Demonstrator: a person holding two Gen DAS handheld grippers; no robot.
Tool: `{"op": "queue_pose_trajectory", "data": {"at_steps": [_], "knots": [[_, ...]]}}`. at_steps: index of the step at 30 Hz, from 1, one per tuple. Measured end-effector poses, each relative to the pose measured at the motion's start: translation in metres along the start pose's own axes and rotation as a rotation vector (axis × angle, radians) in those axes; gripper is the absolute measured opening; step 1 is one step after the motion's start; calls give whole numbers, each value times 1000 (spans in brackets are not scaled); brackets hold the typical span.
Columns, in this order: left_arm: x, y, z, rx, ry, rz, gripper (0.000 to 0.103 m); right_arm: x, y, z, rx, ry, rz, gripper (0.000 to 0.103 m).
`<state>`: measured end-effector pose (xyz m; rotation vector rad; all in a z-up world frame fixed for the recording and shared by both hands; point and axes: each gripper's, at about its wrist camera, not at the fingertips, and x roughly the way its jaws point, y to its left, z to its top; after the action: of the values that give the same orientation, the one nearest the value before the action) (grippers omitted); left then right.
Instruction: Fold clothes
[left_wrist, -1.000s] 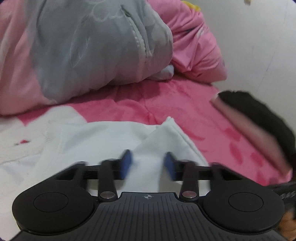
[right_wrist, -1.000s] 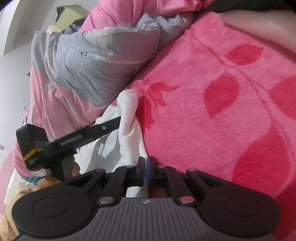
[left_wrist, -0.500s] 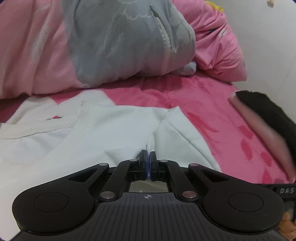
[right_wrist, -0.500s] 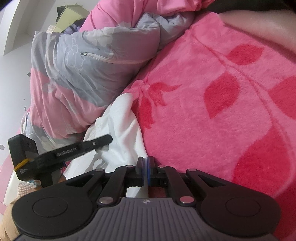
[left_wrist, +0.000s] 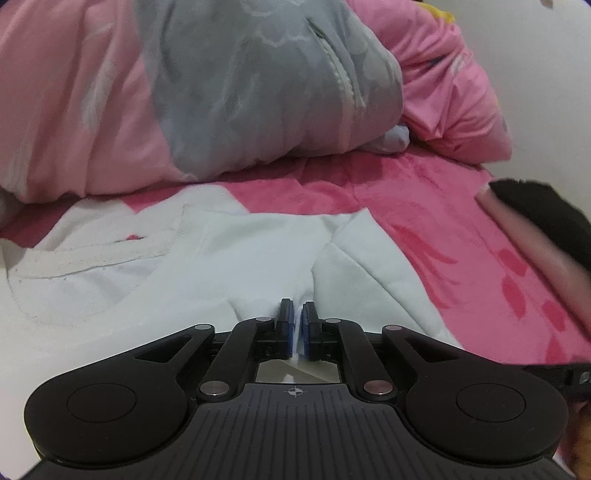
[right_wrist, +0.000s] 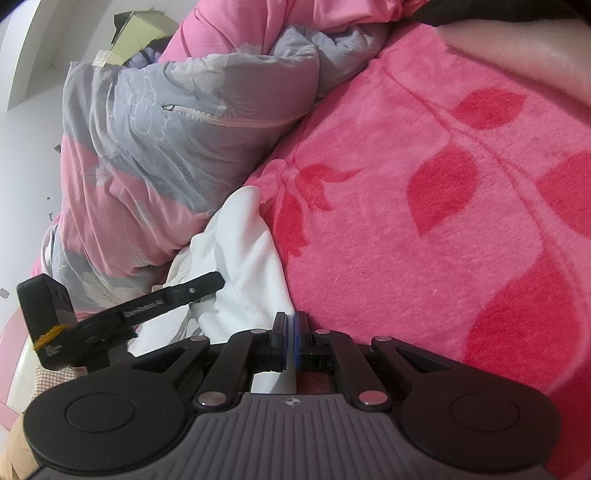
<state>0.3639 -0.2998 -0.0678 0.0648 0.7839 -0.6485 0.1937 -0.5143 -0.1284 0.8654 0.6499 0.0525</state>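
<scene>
A white shirt (left_wrist: 192, 280) lies spread on the pink blanket (right_wrist: 424, 229), against the quilt (left_wrist: 240, 96) at the bed's far edge. The left gripper (left_wrist: 296, 314) pinches a shirt fold. The right gripper (right_wrist: 290, 325) clamps the shirt's edge.

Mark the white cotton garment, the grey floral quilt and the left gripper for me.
white cotton garment (left_wrist: 229, 273): left wrist view, flat body panel.
grey floral quilt (right_wrist: 155, 122): right wrist view, zipped side.
left gripper (right_wrist: 218, 280): right wrist view, fingertips.
</scene>
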Motion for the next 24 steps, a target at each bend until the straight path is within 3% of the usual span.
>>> {"op": "queue_pose_trajectory", "data": {"at_steps": [3, 9, 12, 16, 19, 24], "knots": [[-10, -1, 13, -27, -37, 8, 6, 0, 0, 0, -2, 0, -1, 1], [-15, -43, 45, 58, -89, -57, 10, 0, 0, 1, -4, 1, -1, 1], [5, -66, 50, 110, -17, -69, 18, 0, -1, 1, -4, 1, 0, 1], [42, -86, 52, 176, 118, 65, 18, 0, -1, 1, -4, 2, 1, 1], [52, -83, 51, 154, 136, 87, 18, -1, -1, 2, -3, 3, 2, 1], [46, -67, 53, 51, 89, 69, 1, -2, -1, 3, -1, 5, 3, 1]]}}
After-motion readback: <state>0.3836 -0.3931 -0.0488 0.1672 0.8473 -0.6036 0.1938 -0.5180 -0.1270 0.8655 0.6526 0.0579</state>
